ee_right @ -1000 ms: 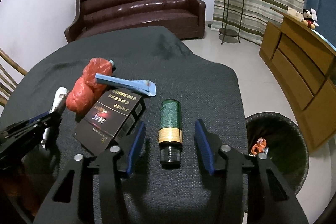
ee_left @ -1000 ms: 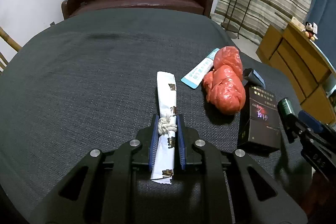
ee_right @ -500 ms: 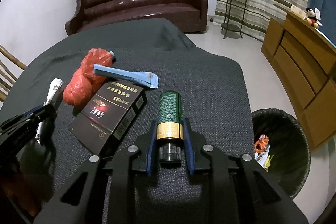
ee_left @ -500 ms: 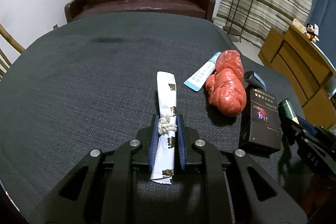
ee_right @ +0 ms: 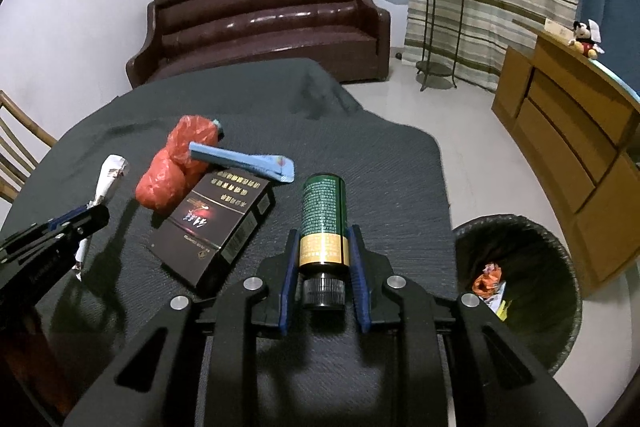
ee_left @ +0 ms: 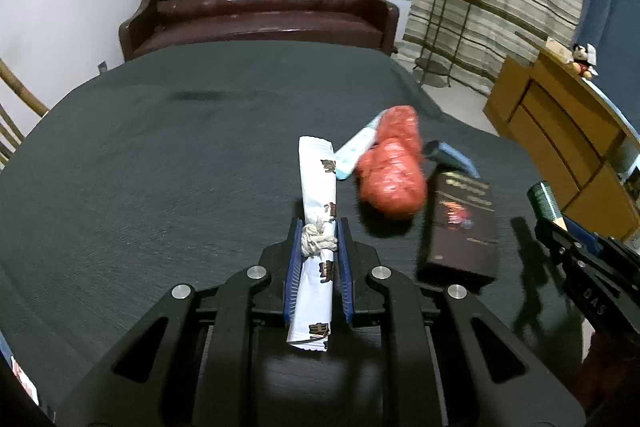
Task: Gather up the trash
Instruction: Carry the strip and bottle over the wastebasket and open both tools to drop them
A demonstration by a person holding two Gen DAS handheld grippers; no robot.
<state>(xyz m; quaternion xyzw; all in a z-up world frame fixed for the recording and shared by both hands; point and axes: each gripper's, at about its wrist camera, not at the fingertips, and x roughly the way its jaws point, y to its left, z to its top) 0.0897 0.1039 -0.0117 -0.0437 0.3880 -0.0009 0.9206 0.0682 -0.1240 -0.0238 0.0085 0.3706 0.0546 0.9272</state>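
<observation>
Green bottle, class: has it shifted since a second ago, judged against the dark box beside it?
Yes. The green bottle, clamped by the right gripper, now sits slightly higher against the dark box.

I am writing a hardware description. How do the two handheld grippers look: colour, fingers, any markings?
Both the left gripper and the right gripper are matte black, with angular cut-out frames, round silver bolts and blue ribbed fingers. Seen from the side, the right gripper's body carries pale lettering, too blurred to read. No cables or sleeves show.
</observation>
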